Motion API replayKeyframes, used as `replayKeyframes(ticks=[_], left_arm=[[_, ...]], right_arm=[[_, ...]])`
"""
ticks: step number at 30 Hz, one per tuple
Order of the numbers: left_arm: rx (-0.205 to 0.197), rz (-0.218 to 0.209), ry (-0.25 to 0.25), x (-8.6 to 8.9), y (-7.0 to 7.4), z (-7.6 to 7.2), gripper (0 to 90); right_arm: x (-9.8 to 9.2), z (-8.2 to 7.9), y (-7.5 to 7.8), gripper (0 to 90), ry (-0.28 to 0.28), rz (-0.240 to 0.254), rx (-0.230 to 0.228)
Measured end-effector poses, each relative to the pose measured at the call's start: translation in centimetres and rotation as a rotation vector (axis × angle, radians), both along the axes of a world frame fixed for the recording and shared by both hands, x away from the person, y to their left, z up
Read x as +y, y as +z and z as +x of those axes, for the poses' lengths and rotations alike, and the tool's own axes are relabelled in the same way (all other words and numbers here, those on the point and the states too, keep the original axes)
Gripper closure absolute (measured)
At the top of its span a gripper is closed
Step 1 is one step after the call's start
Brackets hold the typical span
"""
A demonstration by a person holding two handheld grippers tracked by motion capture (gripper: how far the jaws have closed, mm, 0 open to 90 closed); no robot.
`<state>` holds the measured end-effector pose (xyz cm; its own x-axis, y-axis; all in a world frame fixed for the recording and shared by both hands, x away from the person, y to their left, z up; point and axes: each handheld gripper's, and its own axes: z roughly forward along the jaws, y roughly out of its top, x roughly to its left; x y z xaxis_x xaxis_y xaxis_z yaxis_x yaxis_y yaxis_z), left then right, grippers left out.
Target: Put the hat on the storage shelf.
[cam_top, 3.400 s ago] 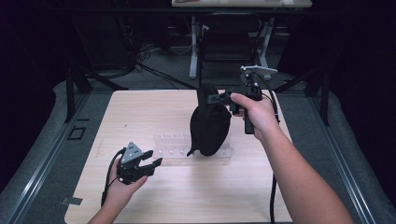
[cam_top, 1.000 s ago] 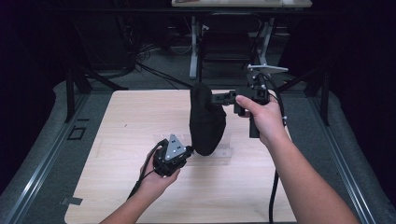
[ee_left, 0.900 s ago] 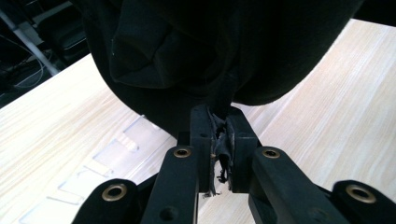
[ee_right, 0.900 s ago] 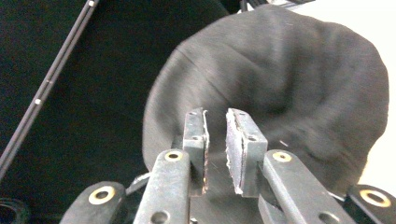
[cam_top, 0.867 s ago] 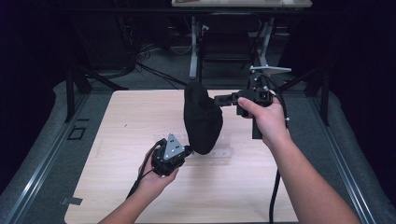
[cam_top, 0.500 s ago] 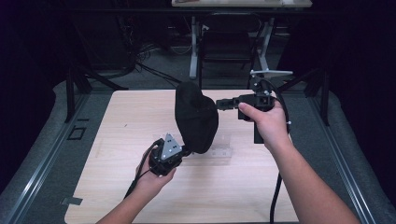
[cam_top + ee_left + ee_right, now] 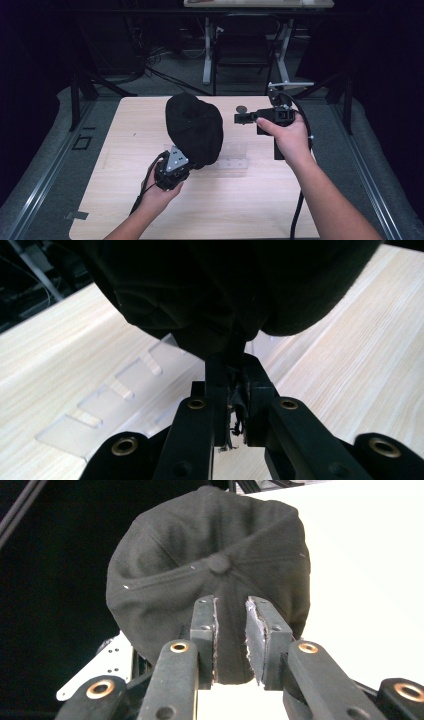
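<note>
A black cap [image 7: 195, 125] stands lifted off the wooden table [image 7: 120, 200], crown up and leaning left. My left gripper [image 7: 194, 164] holds it from below, jaws shut on the cap's lower edge [image 7: 231, 347]. My right gripper [image 7: 238, 118] hangs level just right of the cap and apart from it. Its jaws have just been opening and stand open with nothing between the pads [image 7: 256, 630]. In the right gripper view the cap's crown and top button [image 7: 218, 564] sit straight ahead of the right gripper [image 7: 231, 605].
A clear acrylic slotted rack [image 7: 232, 159] lies flat on the table under and right of the cap, also in the left gripper view as the clear rack [image 7: 100, 405]. A small round object [image 7: 241, 108] sits near the far edge. Dark floor, chair and table legs lie beyond.
The right gripper has let go of the cap's top and drawn a little to the right. The cap has tipped left in the left gripper, which stayed put.
</note>
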<state>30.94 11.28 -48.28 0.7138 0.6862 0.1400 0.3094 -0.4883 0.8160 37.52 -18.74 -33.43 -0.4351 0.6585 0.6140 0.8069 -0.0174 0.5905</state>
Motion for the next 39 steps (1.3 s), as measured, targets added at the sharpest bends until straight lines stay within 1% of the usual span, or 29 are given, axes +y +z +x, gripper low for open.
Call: replayKeyframes(ticks=[2, 4, 6, 10, 13, 14, 16, 19, 21, 25, 26, 28, 29, 31, 32, 33, 34, 36, 38, 39], left_arm=[[0.021, 0.001, 0.015, 0.2, -0.7, 0.1, 84.9], [0.021, -0.011, 0.017, 0.5, -1.1, 0.1, 84.8], [0.020, -0.015, 0.020, 0.6, -1.3, 0.0, 84.7], [0.029, -0.030, 0.030, 1.0, -1.7, -0.2, 83.7], [0.033, -0.033, 0.039, 1.3, -1.9, -0.3, 83.0], [0.041, -0.038, 0.040, 1.4, -2.0, -0.4, 82.5], [0.041, -0.033, 0.042, 1.6, -2.0, -0.5, 80.8], [0.050, -0.035, 0.042, 1.9, -2.1, -0.6, 76.6], [0.049, -0.040, 0.048, 2.3, -2.2, -0.6, 74.0], [0.053, -0.035, 0.059, 3.2, -2.5, -0.9, 66.9], [0.052, -0.033, 0.060, 3.5, -2.6, -1.0, 64.4], [0.064, -0.046, 0.071, 4.0, -2.8, -1.2, 58.3], [0.068, -0.054, 0.079, 4.2, -2.8, -1.3, 55.5], [0.079, -0.077, 0.086, 4.8, -2.8, -1.3, 50.7], [0.087, -0.083, 0.087, 5.2, -2.7, -1.4, 48.0], [0.094, -0.093, 0.092, 5.4, -2.8, -1.5, 45.6], [0.105, -0.096, 0.095, 5.8, -2.8, -1.5, 44.0], [0.117, -0.108, 0.103, 6.4, -2.9, -1.7, 42.2], [0.117, -0.122, 0.116, 7.1, -2.9, -1.9, 41.1], [0.115, -0.125, 0.118, 7.4, -3.0, -2.0, 40.8]], right_arm=[[-0.1, -0.2, -0.3, 73.9, 0.001, -0.008, -0.001], [-0.1, -0.4, -0.4, 73.8, -0.005, -0.031, -0.012], [-0.2, -0.6, -0.6, 73.8, -0.010, -0.036, -0.017], [-0.3, -1.0, -0.9, 73.6, -0.015, -0.061, -0.031], [-0.3, -1.3, -1.1, 73.2, -0.020, -0.086, -0.046], [-0.4, -1.4, -1.2, 73.1, -0.021, -0.097, -0.044], [-0.4, -1.6, -1.4, 72.8, -0.029, -0.108, -0.053], [-0.6, -1.9, -1.9, 72.6, -0.034, -0.120, -0.063], [-0.7, -2.2, -2.2, 72.1, -0.036, -0.129, -0.069], [-0.8, -2.9, -3.2, 71.1, -0.039, -0.166, -0.097], [-0.8, -3.1, -3.5, 70.9, -0.039, -0.180, -0.097], [-0.8, -3.5, -4.2, 70.0, -0.038, -0.211, -0.110], [-0.7, -3.7, -4.5, 69.2, -0.044, -0.234, -0.119], [-0.7, -4.1, -5.2, 68.0, -0.046, -0.259, -0.137], [-0.8, -4.4, -5.4, 67.5, -0.044, -0.268, -0.139], [-0.7, -4.6, -5.7, 66.4, -0.048, -0.297, -0.155], [-0.7, -4.9, -6.0, 65.9, -0.054, -0.304, -0.176], [-0.8, -5.3, -6.7, 63.4, -0.049, -0.323, -0.186], [-0.7, -5.7, -7.5, 61.2, -0.053, -0.350, -0.218], [-0.7, -6.0, -7.8, 60.4, -0.055, -0.357, -0.221]])
